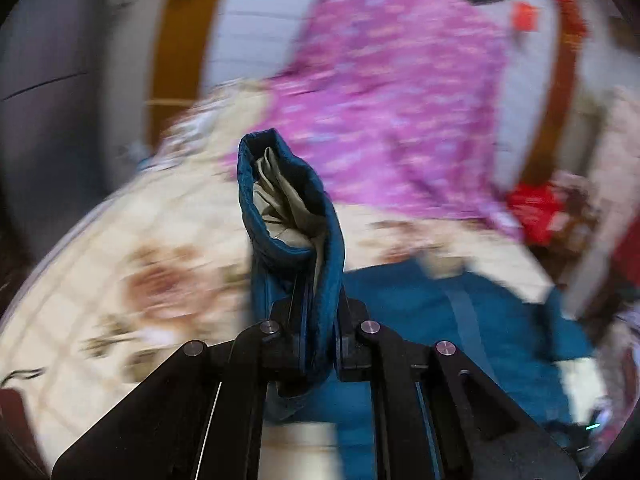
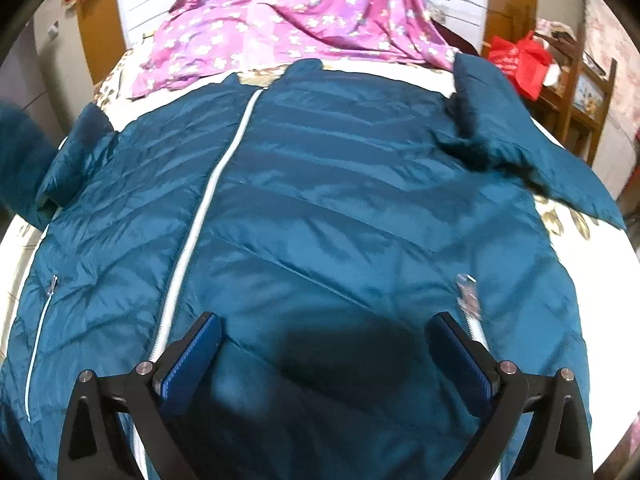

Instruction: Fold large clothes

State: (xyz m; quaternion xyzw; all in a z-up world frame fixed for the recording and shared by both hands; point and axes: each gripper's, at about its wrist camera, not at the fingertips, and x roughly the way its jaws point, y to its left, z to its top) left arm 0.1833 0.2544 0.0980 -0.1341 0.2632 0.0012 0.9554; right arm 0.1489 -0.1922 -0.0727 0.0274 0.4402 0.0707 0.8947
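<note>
A teal quilted jacket (image 2: 320, 208) with a white front zipper (image 2: 200, 216) lies spread front-up on the bed. My left gripper (image 1: 316, 320) is shut on the jacket's sleeve cuff (image 1: 288, 216), which stands up between the jaws and shows its pale lining. The rest of the jacket (image 1: 460, 320) lies blurred below to the right. My right gripper (image 2: 328, 356) is open and empty, hovering just above the jacket's lower front, its blue pads (image 2: 192, 360) wide apart. The other sleeve (image 2: 520, 136) lies folded at the upper right.
A purple flowered sheet (image 2: 296, 20) lies crumpled at the bed's head. The bedcover (image 1: 140, 240) is cream with brown flowers. A red bag (image 2: 520, 60) sits on a wooden stand at the right. Wooden posts and a white wall stand behind.
</note>
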